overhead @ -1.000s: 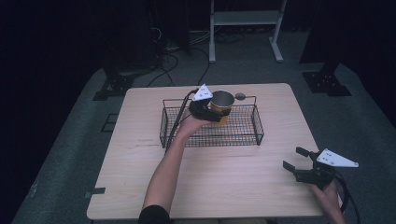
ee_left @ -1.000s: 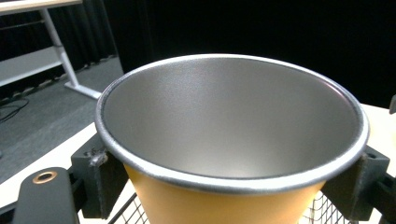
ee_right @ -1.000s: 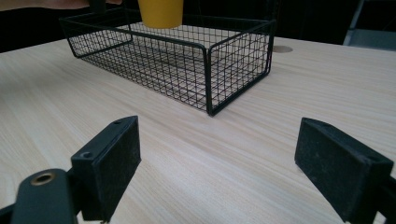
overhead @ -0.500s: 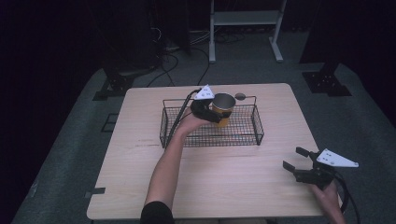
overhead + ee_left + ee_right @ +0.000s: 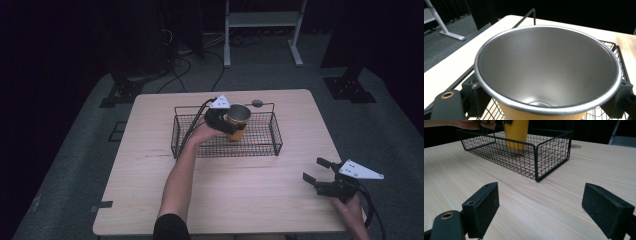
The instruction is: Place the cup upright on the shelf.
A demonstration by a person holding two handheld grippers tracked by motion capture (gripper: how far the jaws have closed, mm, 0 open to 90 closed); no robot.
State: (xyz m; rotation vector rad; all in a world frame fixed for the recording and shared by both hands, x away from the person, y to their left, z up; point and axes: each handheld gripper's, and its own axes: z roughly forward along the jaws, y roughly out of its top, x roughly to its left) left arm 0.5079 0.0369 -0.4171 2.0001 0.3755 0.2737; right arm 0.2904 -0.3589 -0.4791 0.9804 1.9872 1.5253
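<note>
Cup [image 5: 237,121] sits clamped by its sides in my left tongs [image 5: 226,122], upright over the wire basket [image 5: 274,131] floor so it lands standing, while my right tongs [image 5: 320,176] wait wide open, empty, above the worktop [image 5: 240,195].

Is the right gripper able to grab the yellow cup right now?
Probably not yet. The right gripper sits open at the table's near edge, well away from the wire basket. The yellow cup stands inside the basket, already clamped by the left gripper.
</note>
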